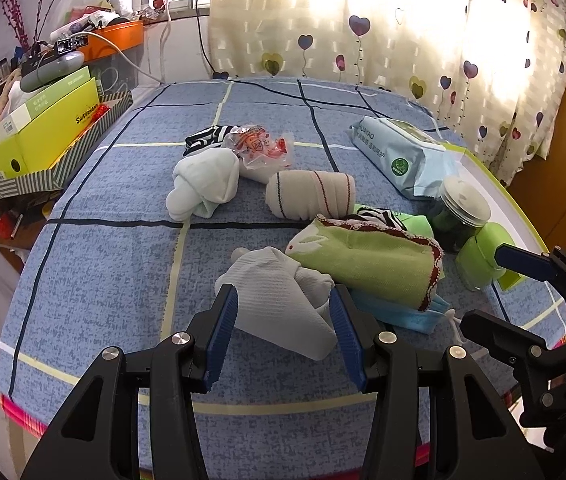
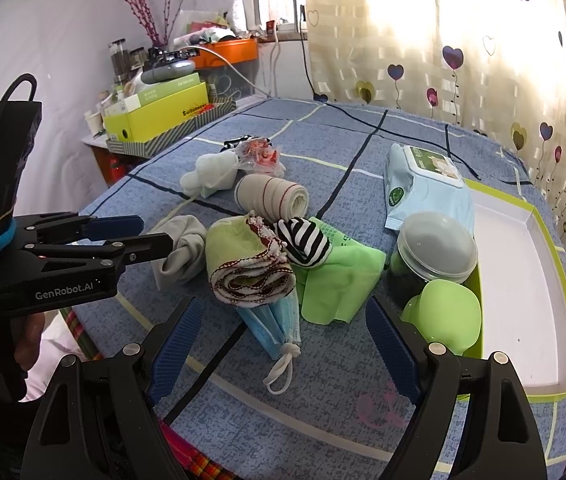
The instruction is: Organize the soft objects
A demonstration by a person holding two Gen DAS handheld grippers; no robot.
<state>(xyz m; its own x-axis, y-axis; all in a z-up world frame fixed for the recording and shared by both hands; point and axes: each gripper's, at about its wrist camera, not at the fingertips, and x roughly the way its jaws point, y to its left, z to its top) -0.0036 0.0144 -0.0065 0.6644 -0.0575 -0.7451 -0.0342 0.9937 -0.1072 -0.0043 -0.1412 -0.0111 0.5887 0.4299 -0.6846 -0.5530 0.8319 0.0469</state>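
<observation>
Sunlit curtains (image 1: 423,40) behind; checked blue bed (image 1: 103,280) strewn with soft things. Left tongs (image 1: 283,316) stood open around a grey sock (image 1: 279,300), pads not pressing — probably poised for a pick. Right tongs (image 2: 283,340) gaped wide over a blue mask (image 2: 273,328), holding nothing. Rolled green towel (image 2: 251,260) lay on that mask, near a tray (image 2: 523,280) — likely the drop-off.
</observation>
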